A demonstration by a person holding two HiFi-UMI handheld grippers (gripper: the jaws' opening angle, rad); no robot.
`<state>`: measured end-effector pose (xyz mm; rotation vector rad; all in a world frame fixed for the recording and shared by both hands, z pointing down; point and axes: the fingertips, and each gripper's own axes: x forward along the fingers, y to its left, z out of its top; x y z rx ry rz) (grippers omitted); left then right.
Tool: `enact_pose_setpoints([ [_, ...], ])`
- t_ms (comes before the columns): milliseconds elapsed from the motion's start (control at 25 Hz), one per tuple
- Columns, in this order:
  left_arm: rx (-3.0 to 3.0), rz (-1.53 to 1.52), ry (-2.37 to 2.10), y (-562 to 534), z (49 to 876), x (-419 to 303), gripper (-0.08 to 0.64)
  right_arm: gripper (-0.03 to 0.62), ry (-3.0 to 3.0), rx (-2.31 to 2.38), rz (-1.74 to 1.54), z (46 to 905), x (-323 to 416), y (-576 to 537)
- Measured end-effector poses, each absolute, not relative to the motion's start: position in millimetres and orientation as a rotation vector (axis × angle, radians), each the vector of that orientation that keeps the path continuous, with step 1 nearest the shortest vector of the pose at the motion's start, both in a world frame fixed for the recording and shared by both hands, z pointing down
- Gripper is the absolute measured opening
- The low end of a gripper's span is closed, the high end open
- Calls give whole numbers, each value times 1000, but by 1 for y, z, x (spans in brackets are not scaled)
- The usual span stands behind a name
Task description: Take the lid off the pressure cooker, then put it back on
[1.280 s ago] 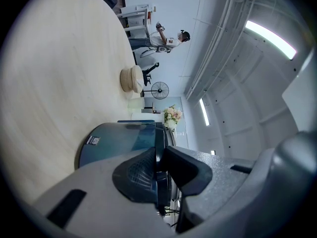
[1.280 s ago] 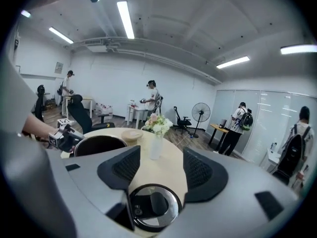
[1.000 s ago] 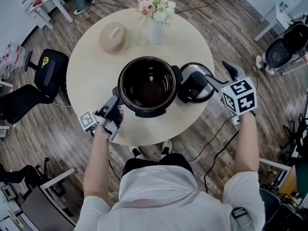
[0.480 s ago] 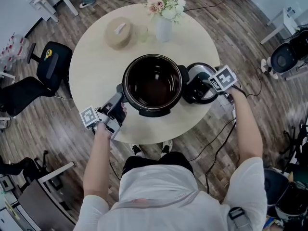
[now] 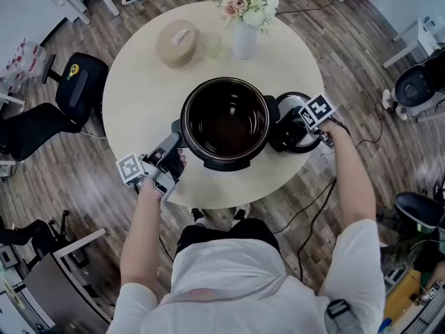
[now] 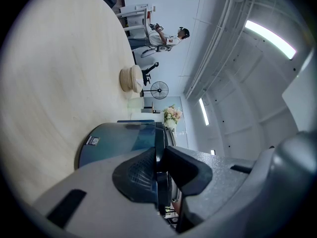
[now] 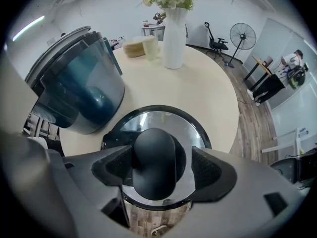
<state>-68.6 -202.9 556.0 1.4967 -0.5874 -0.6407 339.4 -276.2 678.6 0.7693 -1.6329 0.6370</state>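
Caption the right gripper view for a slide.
Open fingers of the right gripper straddle the black oval knob of the round steel lid on the beige table beside the dark blue pressure cooker.

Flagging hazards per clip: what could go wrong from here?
The lid lies close to the table's edge; a nudge could push it off. The right gripper's open jaws straddle the knob unevenly, so closing might shift or tilt the lid.

dark pressure cooker (image 5: 224, 122) stands upright, open; its steel lid (image 5: 288, 138) (black knob (image 7: 154, 160) up) lies flat just beside it.
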Motion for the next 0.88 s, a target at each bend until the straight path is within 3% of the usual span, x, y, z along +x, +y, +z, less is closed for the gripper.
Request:
enact_pose_setpoints([
  [520,1496,-640,-588,-203,558,-69,74,347,-1576,696,690,697,337,-267],
  [640,1493,-641,-590,-203,558,-69,74,282,-1574,690,693,694,336,-266],
  [880,1486,-654,-590,-204,556,-68,75,279,-1579,697,694,693,337,-267],
])
